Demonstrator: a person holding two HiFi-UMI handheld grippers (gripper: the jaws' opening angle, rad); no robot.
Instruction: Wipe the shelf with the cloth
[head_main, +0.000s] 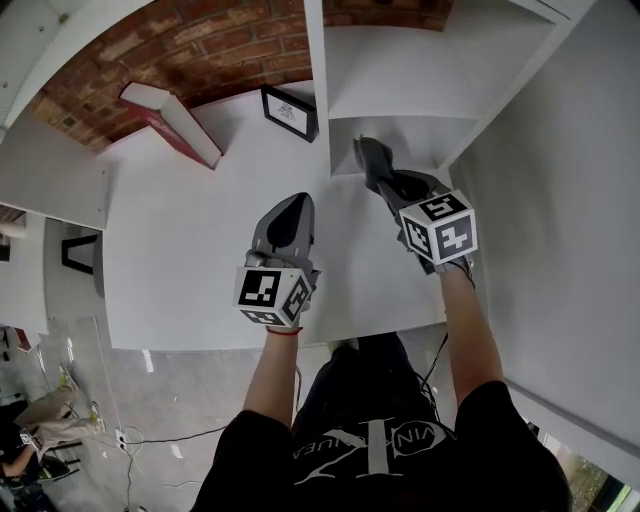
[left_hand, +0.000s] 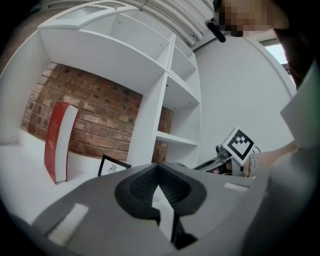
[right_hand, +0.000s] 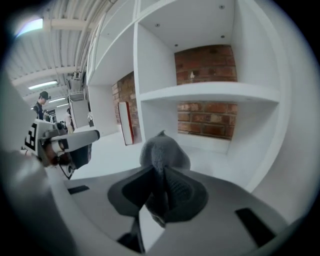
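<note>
Cloth (right_hand: 164, 150) sits clamped in our right gripper (right_hand: 160, 175) near the shelf (right_hand: 215, 144); next we should lower and sweep. Left gripper (left_hand: 159, 174) closed, empty.

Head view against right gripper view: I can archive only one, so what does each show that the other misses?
Only the head view: the framed picture on the white shelf, and the person's arms. Only the right gripper view: the gray cloth pinched in the right gripper, an upper brick-backed compartment, ceiling lights. Both: the red book, the left gripper, the white shelf.
</note>
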